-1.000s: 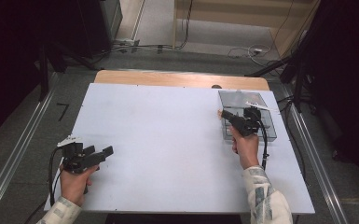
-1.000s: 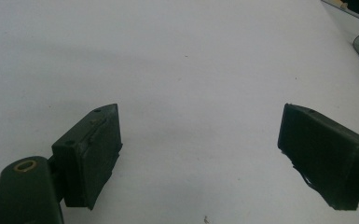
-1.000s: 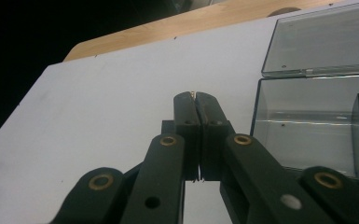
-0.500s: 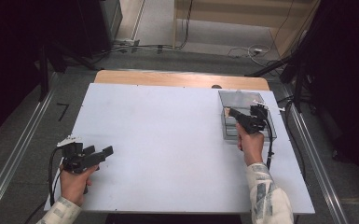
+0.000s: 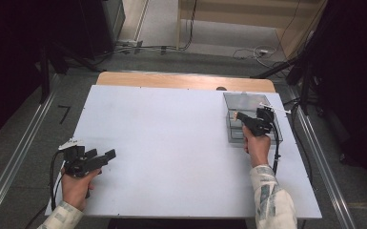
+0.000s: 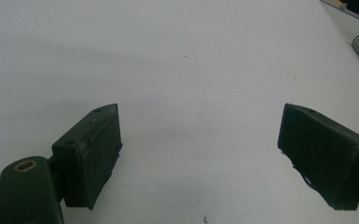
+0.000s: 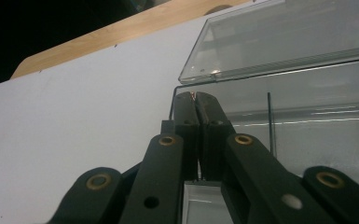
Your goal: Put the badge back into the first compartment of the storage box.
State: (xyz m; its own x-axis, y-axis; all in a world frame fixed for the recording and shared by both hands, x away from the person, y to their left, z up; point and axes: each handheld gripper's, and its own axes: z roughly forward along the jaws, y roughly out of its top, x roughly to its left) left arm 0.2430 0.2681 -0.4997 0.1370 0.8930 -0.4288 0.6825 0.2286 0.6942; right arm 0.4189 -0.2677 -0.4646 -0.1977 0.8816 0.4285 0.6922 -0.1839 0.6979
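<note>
The right gripper, jaws pressed shut on a small pale bit, sat at the clear box, whose raised lid lay just ahead. The left gripper rested open, well apart across the bench.

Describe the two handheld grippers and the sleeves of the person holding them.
The left gripper and the right gripper are both black, each with two blocky flat-faced jaws on linked bars. The bars turn on brass-ringed pivots. A black cable trails from the left one and another from the right. The right sleeve is pale with a grey-green pattern, and the left cuff looks the same.
</note>
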